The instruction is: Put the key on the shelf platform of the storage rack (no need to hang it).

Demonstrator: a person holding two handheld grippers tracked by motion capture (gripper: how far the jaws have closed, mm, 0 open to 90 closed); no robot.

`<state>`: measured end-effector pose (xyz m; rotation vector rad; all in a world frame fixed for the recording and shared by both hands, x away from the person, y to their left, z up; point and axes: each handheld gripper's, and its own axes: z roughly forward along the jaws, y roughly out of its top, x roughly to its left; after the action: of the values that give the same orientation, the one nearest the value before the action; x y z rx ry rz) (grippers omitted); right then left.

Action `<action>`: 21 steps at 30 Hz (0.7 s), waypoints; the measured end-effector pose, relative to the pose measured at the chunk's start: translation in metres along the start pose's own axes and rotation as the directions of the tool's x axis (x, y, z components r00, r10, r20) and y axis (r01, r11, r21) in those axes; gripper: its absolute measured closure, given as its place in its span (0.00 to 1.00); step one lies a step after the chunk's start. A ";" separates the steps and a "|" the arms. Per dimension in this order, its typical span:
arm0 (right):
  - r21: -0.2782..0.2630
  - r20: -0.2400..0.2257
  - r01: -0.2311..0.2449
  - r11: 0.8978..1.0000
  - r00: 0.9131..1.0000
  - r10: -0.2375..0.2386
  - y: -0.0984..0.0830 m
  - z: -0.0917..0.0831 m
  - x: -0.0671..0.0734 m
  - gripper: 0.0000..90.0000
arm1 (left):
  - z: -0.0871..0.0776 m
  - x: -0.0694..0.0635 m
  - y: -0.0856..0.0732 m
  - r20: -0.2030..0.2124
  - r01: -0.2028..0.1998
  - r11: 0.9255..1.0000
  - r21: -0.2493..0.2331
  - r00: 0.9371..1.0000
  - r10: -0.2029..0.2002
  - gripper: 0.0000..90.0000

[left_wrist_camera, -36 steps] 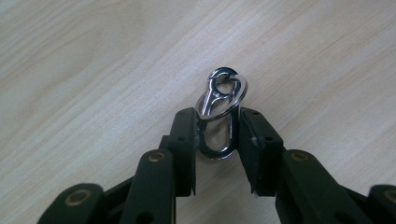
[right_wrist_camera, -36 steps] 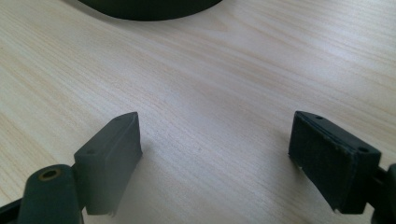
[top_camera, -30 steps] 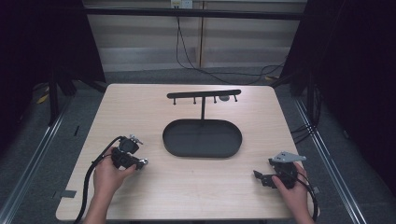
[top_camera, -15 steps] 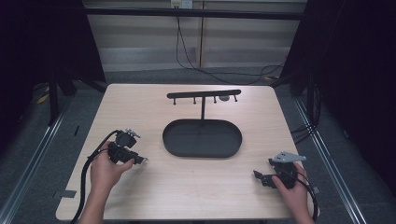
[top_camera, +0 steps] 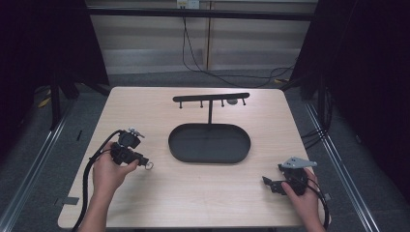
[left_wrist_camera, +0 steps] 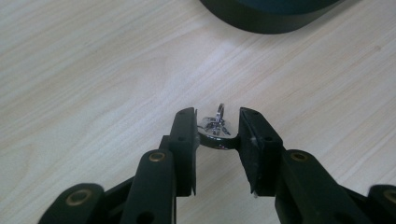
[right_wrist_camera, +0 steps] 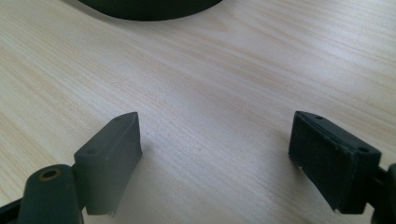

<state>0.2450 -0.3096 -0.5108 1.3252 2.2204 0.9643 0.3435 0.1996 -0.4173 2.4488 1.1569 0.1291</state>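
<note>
Right tool near front right desk edge, jaws spread wide, nothing between them, resting low over bare desk. Left tool at left, clamped on small silver ring-shaped trinket, held just above desk, clear of wood. Beyond: dark oval tray at centre, upright post behind it carrying crossbar with pegs. Likely step: carry trinket toward pegs. Advice: keep pinch firm, lift steadily, keep loop clear of pads so it can slip over peg.
</note>
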 end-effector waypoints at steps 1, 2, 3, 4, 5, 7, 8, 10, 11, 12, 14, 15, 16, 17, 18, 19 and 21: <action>-0.001 0.000 0.000 1.000 1.000 0.000 0.000 0.000 0.000 0.18 | -0.001 0.000 0.001 0.002 -0.004 1.000 -0.002 1.000 0.004 0.76; -0.001 0.000 0.001 1.000 1.000 -0.001 0.000 0.000 0.000 0.18 | -0.002 0.000 0.002 0.006 0.003 1.000 -0.003 1.000 -0.003 0.76; -0.001 0.000 0.000 1.000 1.000 0.000 0.000 0.000 0.000 0.18 | -0.003 0.000 0.004 0.004 -0.003 1.000 -0.002 1.000 0.003 0.76; -0.002 0.000 0.004 1.000 1.000 -0.004 0.000 0.000 0.000 0.18 | -0.003 -0.001 0.005 0.001 0.001 1.000 -0.001 1.000 -0.001 0.76; -0.001 0.000 0.001 1.000 1.000 -0.001 0.000 0.000 0.000 0.18 | -0.004 -0.001 0.006 0.003 -0.003 1.000 0.006 1.000 0.003 0.76; -0.001 0.000 0.002 1.000 1.000 -0.002 0.000 0.000 0.000 0.18 | -0.005 -0.001 0.009 0.006 -0.001 1.000 0.004 1.000 0.001 0.76; -0.002 0.000 0.005 1.000 1.000 -0.005 0.000 0.000 0.000 0.18 | -0.006 -0.001 0.011 0.005 -0.015 1.000 0.009 1.000 0.015 0.76; -0.003 -0.001 0.006 1.000 1.000 -0.006 0.000 0.000 0.000 0.18 | -0.007 -0.001 0.014 0.013 -0.009 1.000 0.012 1.000 0.009 0.76; -0.001 0.000 0.002 1.000 1.000 -0.002 0.000 0.000 0.000 0.18 | -0.007 -0.002 0.015 0.009 -0.012 1.000 0.012 1.000 0.012 0.76; -0.003 -0.001 0.004 1.000 1.000 -0.004 0.000 0.000 0.000 0.18 | -0.008 -0.002 0.016 0.011 -0.011 1.000 0.010 1.000 0.011 0.76; -0.001 0.000 0.002 1.000 1.000 -0.002 0.000 0.000 0.000 0.18 | -0.009 -0.003 0.020 0.012 -0.011 1.000 0.008 1.000 0.011 0.76; -0.003 0.000 0.006 1.000 1.000 -0.006 0.000 0.000 0.000 0.18 | -0.009 -0.004 0.021 0.010 -0.015 1.000 0.009 1.000 0.015 0.76; -0.001 0.000 0.003 1.000 1.000 -0.003 0.000 0.000 0.000 0.18 | -0.009 -0.005 0.023 0.010 -0.013 1.000 0.006 1.000 0.013 0.76; -0.003 0.000 0.005 1.000 1.000 -0.005 0.000 0.000 0.000 0.18 | -0.009 -0.005 0.024 0.012 -0.016 1.000 0.004 1.000 0.015 0.76; -0.001 -0.001 0.001 1.000 1.000 -0.001 0.000 0.000 0.000 0.18 | -0.009 -0.006 0.026 0.016 -0.018 1.000 0.001 1.000 0.018 0.76; -0.002 0.000 0.004 1.000 1.000 -0.004 0.000 0.000 0.000 0.18 | -0.010 -0.006 0.028 0.016 -0.017 1.000 0.001 1.000 0.017 0.76; -0.003 0.000 0.005 1.000 1.000 -0.005 0.000 0.000 0.000 0.18 | -0.010 -0.008 0.032 0.017 -0.016 1.000 -0.005 1.000 0.016 0.76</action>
<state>0.2453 -0.3098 -0.5109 1.3181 2.2207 0.9653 0.3586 0.1792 -0.3943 2.4509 1.1281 0.1155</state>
